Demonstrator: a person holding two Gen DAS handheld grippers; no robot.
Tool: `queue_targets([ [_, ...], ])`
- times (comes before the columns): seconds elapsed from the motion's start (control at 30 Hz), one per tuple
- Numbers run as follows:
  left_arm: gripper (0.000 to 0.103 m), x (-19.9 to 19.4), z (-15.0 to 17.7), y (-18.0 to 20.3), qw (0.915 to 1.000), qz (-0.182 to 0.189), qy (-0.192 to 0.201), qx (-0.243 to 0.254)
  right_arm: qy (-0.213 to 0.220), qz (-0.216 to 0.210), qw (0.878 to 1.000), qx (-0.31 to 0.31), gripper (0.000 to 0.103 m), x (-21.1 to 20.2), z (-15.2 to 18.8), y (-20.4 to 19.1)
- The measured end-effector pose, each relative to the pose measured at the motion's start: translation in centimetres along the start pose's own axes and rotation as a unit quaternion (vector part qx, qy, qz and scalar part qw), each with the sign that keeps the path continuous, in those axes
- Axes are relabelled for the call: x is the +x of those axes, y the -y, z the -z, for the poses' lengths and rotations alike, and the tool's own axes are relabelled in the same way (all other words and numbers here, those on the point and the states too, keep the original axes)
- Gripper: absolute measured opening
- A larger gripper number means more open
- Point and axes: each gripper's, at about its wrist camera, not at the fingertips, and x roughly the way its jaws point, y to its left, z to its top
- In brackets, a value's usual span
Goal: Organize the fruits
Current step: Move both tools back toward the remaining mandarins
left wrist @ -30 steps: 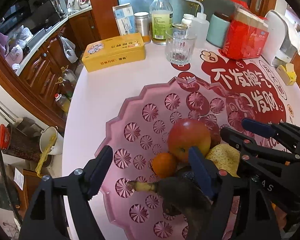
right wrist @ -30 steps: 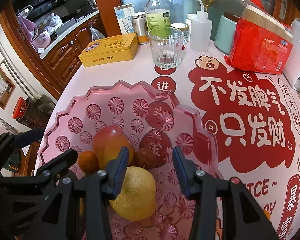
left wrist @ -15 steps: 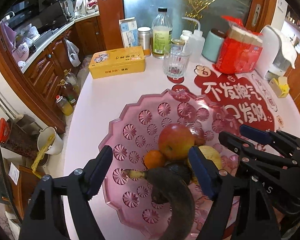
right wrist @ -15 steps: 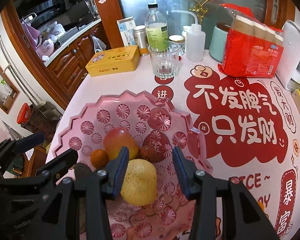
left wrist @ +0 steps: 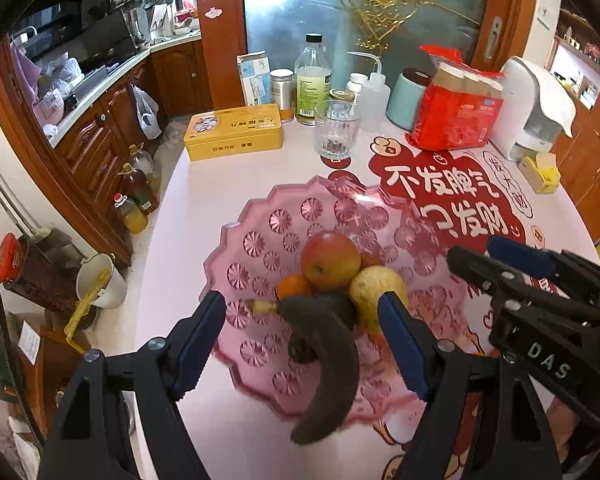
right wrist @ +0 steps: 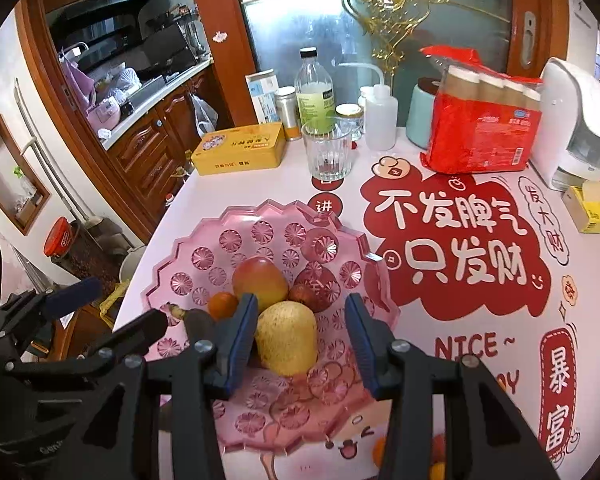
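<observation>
Left gripper [left wrist: 300, 338] held above the pink tray [left wrist: 236, 264], jaws wide apart and clamped on nothing. Right gripper [right wrist: 300, 334] likewise above the tray, jaws parted more narrowly, pads clear of the fruit below them.

Seen between the left gripper's fingers: a dark, overripe banana [left wrist: 332, 364], curving toward the camera, its pale stem end [left wrist: 262, 306] pointing to the left finger. Just beyond it, a small orange [left wrist: 294, 286], a red-yellow apple [left wrist: 331, 258] and a yellow pear [left wrist: 374, 292] close to the right finger's tip. All clustered together in the tray's middle, touching or nearly so.

Seen between the right gripper's fingers: the pear [right wrist: 287, 338], nearer the left pad but apart from it. Ahead of it the apple [right wrist: 260, 282], a small reddish fruit [right wrist: 305, 296] to the right, the orange [right wrist: 223, 306] to the left.

Farther ahead on the table [left wrist: 204, 188]: a yellow tin [left wrist: 234, 132], a clear glass [left wrist: 336, 130], bottles, a red package [left wrist: 456, 112]
</observation>
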Motion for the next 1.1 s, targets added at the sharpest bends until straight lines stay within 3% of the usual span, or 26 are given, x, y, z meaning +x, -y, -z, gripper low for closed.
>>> queue_targets([
  [0.13, 0.077, -1.7, 1.0, 0.5, 0.9999, 0.012, 0.0, -0.008, 0.014, 0.003, 1.0, -0.002, 0.046, -2.4, 1.0, 0.1],
  [0.37, 0.082, -5.1, 1.7, 3.1, 0.9994, 0.013, 0.028, 0.019, 0.037, 0.01, 0.999, 0.0, 0.046, -6.5, 2.4, 1.3],
  [0.5, 0.083, -7.3, 2.0, 5.2, 0.9977, 0.048, 0.038, 0.029, 0.049, 0.016, 0.999, 0.005, 0.046, -8.9, 3.1, 2.8],
  [0.63, 0.083, -8.8, 2.6, 7.1, 0.9964, 0.054, 0.051, 0.042, 0.063, 0.026, 0.998, 0.013, 0.046, -11.3, 3.5, 4.9],
  [1.1, 0.083, -8.3, 3.8, 12.8, 0.997, 0.068, 0.03, 0.021, 0.069, 0.046, 0.997, 0.002, 0.046, -14.7, 4.6, 12.3],
])
